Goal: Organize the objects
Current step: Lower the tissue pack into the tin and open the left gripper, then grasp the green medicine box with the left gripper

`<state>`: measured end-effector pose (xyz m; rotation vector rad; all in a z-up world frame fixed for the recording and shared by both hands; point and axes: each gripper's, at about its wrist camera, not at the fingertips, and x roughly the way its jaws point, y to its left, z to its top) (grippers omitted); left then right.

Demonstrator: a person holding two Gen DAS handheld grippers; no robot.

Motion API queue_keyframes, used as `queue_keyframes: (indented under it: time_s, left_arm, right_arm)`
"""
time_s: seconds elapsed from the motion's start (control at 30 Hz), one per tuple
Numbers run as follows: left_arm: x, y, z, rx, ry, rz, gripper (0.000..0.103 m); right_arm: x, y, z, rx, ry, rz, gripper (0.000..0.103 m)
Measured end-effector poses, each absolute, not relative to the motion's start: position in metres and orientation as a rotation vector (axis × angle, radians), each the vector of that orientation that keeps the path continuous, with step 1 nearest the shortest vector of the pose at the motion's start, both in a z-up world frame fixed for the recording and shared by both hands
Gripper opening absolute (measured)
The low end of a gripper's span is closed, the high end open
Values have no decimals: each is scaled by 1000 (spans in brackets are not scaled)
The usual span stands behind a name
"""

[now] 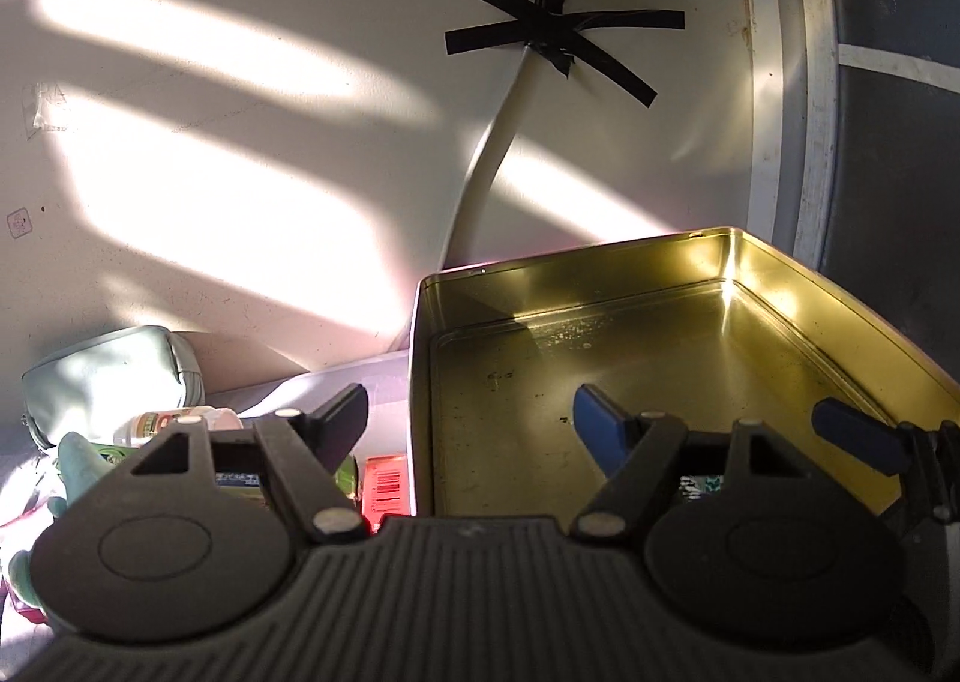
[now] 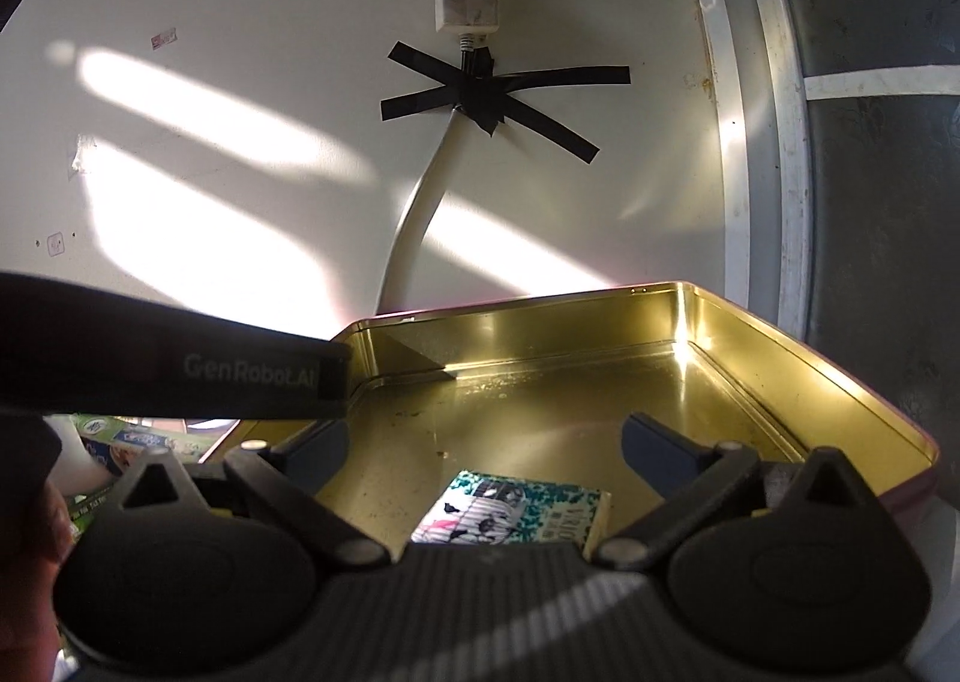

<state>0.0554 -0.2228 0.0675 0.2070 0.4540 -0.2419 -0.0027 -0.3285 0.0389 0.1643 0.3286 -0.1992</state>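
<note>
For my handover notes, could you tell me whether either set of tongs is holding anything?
Nothing is held: left tongs and right tongs both gape empty over the gold tin.

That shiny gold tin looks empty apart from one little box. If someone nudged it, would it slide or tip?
The tin would probably slide, not tip: it is wide with low walls. Holding only a small box, it likely weighs little. Its glossy metal may be slippery to grip.
</note>
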Motion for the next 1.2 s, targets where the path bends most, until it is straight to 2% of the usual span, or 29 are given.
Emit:
queue_keyframes:
  time_s: [1.2]
  left_arm:
    - [51, -208, 62, 240, 415, -155, 78]
  right_arm:
    - [1, -330, 39, 163, 349, -197, 102]
